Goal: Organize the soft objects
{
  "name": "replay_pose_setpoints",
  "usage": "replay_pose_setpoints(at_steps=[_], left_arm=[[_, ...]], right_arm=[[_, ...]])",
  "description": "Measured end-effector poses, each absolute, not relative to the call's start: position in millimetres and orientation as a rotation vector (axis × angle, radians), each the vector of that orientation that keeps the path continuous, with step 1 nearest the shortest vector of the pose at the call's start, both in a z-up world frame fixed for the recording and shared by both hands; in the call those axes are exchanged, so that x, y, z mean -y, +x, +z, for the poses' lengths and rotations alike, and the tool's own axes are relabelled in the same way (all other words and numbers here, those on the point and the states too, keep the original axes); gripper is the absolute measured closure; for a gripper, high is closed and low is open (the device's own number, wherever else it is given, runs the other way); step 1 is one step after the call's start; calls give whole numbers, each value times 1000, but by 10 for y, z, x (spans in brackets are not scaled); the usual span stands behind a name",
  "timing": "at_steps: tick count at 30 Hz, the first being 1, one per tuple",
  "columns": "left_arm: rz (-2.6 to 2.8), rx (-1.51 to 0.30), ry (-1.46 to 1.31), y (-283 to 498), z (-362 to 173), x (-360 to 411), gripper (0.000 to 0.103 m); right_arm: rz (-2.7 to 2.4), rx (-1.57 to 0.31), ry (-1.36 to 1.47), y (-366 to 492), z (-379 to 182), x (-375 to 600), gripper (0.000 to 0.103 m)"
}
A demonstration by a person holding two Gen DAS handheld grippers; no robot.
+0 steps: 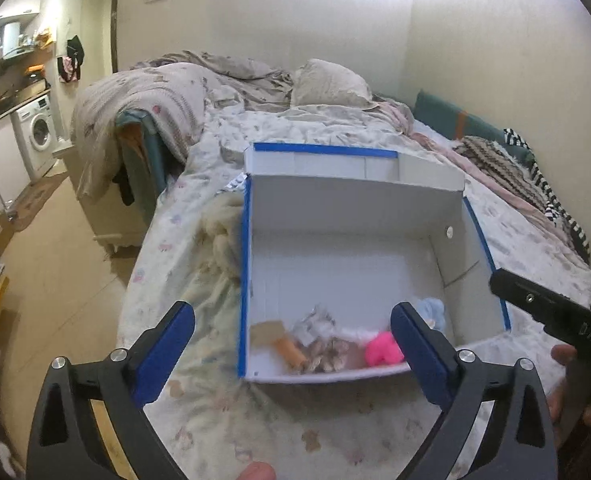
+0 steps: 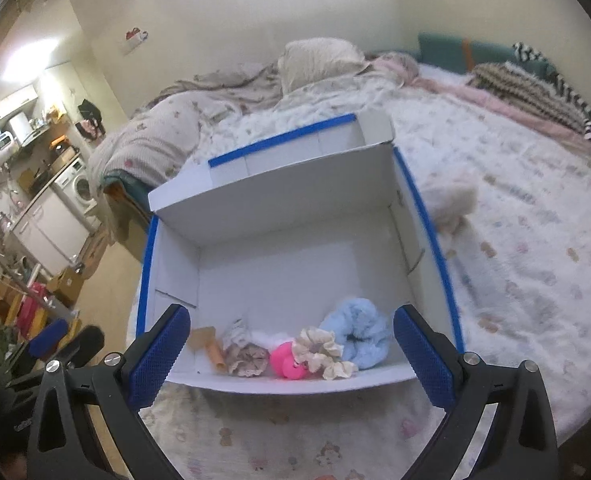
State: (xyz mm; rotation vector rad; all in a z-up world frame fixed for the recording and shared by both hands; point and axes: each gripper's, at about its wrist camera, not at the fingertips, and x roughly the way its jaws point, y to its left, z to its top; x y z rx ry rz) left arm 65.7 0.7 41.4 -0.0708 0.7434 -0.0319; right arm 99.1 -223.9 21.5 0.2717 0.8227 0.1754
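A white cardboard box with blue taped edges [image 1: 335, 216] [image 2: 279, 208] lies open on the bed. Along its near wall lie a pink plush toy [image 1: 381, 352] [image 2: 285, 364], a light blue fluffy scrunchie [image 2: 359, 332] [image 1: 431, 308], a cream frilly scrunchie [image 2: 323, 354], a beige patterned scrunchie [image 2: 245, 354] [image 1: 327, 356] and an orange tube [image 2: 217, 356] [image 1: 291, 352]. A cream fluffy object [image 2: 451, 200] [image 1: 219, 232] lies on the bed beside the box. My left gripper [image 1: 293, 340] and my right gripper [image 2: 291, 344] are open and empty, just before the box's near edge.
The bed [image 2: 515, 264] carries a crumpled duvet [image 1: 155, 96], a pillow [image 2: 319, 60] and striped blankets [image 2: 535, 84] by the far wall. Bare floor [image 1: 55, 264], cabinets and a washing machine [image 1: 39, 128] lie to the left. The right gripper's body [image 1: 555, 316] shows in the left wrist view.
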Motion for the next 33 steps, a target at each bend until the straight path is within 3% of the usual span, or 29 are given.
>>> replay_pose_setpoints(at_steps=[12,33], left_arm=[[39,-782,-55,197,138,-119,4],[11,-806,-94,410,-76,-95,4]], right_arm=[[168,-777,197,495,43,2259,0],[115,-795,117,604,-183,2233,0]])
